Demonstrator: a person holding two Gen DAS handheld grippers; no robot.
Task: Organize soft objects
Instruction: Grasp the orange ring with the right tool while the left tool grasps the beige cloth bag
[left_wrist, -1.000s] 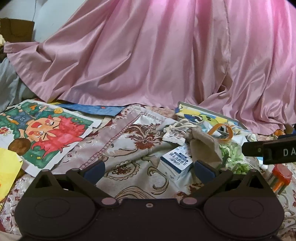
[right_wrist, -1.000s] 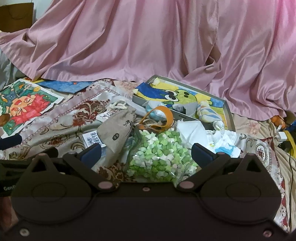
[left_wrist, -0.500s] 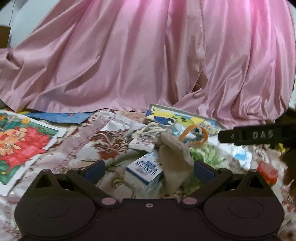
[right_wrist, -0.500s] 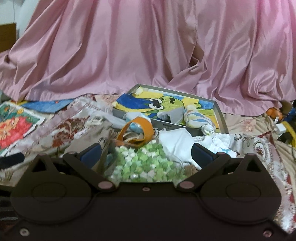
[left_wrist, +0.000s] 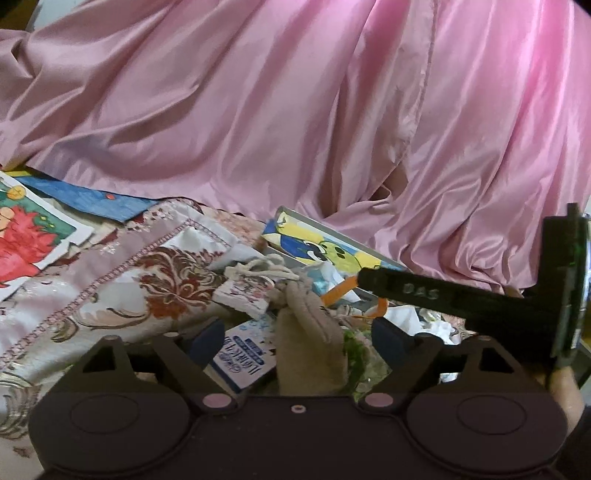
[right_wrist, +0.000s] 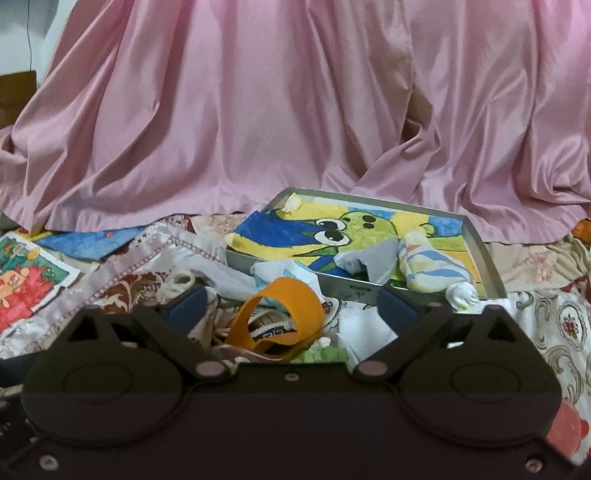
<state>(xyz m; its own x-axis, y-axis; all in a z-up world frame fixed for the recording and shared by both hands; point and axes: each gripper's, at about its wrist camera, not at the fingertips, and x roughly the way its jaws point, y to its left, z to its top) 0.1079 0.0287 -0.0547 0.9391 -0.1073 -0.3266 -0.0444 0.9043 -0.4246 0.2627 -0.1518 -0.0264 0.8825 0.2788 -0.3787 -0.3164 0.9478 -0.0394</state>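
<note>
A pile of soft things lies on the patterned cloth (left_wrist: 122, 291). In the left wrist view my left gripper (left_wrist: 297, 338) is open low over a beige drawstring pouch (left_wrist: 310, 343) and a blue and white tissue pack (left_wrist: 243, 354). In the right wrist view my right gripper (right_wrist: 291, 308) is open just above an orange band (right_wrist: 295, 310), with a green bag (right_wrist: 321, 355) under it. A grey tray (right_wrist: 484, 254) lined with a frog drawing holds a striped sock (right_wrist: 432, 269) and a grey and white cloth (right_wrist: 373, 262). The right gripper's body (left_wrist: 461, 299) crosses the left wrist view.
A pink satin drape (right_wrist: 295, 110) hangs across the back. Painted paper sheets (left_wrist: 26, 236) lie at the left. White cloths (right_wrist: 362, 325) lie beside the orange band. A small printed pouch with a cord (left_wrist: 247, 291) lies behind the beige one.
Both grippers have moved forward and lower toward the pile. The right gripper has passed over the green bag to the orange band. Both have stayed open.
</note>
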